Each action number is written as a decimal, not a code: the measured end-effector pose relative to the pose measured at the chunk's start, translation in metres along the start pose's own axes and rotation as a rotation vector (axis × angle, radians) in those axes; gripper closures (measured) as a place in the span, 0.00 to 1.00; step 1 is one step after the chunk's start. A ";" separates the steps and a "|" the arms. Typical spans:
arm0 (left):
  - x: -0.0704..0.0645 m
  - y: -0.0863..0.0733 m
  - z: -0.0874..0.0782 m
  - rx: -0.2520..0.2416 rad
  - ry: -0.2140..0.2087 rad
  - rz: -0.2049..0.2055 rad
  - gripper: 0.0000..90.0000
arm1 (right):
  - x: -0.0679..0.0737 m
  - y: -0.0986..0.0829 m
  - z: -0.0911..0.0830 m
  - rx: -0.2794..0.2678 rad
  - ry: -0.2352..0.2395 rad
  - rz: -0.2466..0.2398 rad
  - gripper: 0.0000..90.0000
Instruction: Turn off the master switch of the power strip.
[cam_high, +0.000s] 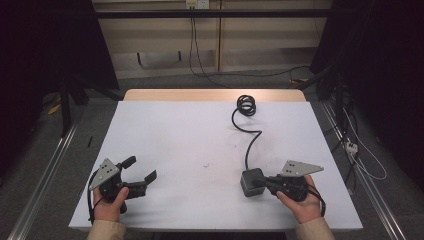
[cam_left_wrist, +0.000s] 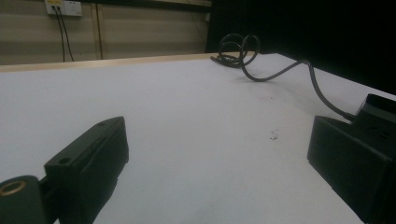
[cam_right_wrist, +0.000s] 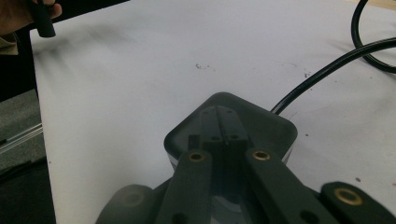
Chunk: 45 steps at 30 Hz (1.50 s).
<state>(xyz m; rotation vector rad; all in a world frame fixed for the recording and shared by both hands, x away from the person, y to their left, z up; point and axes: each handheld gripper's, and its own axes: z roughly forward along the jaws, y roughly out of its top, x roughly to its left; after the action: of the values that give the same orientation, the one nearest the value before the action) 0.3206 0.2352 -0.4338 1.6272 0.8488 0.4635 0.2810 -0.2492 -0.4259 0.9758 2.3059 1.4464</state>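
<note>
A dark grey, rounded square block (cam_high: 251, 183) sits near the table's front right. A black cable (cam_high: 248, 142) runs from it to a coil (cam_high: 246, 105) at the back. My right gripper (cam_high: 267, 183) touches the block's right side. In the right gripper view its jaws lie pressed together (cam_right_wrist: 219, 123) over the block's top (cam_right_wrist: 275, 128), with the cable (cam_right_wrist: 327, 70) leaving to the right. My left gripper (cam_high: 139, 169) rests open at the front left, nothing between its jaws (cam_left_wrist: 217, 128). The left gripper view shows the block (cam_left_wrist: 380, 105) behind the right jaw and the cable (cam_left_wrist: 280, 70).
The white table top (cam_high: 190, 130) has a wooden strip (cam_high: 215, 95) along its back edge and small dark specks (cam_high: 206, 164) near the middle. Metal rails run on the floor at both sides. Loose wires (cam_high: 360, 155) lie on the floor at the right.
</note>
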 end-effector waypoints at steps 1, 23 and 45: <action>0.000 0.000 0.000 0.000 0.000 0.000 0.06 | 0.000 0.000 0.000 0.000 0.000 -0.001 1.00; 0.000 -0.001 0.000 -0.005 0.004 -0.012 0.06 | 0.003 0.001 0.000 0.006 -0.014 -0.029 1.00; 0.001 -0.001 -0.001 -0.005 0.005 -0.006 0.06 | 0.003 0.000 0.000 0.005 -0.017 -0.032 1.00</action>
<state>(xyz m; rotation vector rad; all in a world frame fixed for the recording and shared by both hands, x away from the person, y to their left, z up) 0.3203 0.2361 -0.4343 1.6194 0.8559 0.4654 0.2787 -0.2469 -0.4254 0.9447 2.3033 1.4151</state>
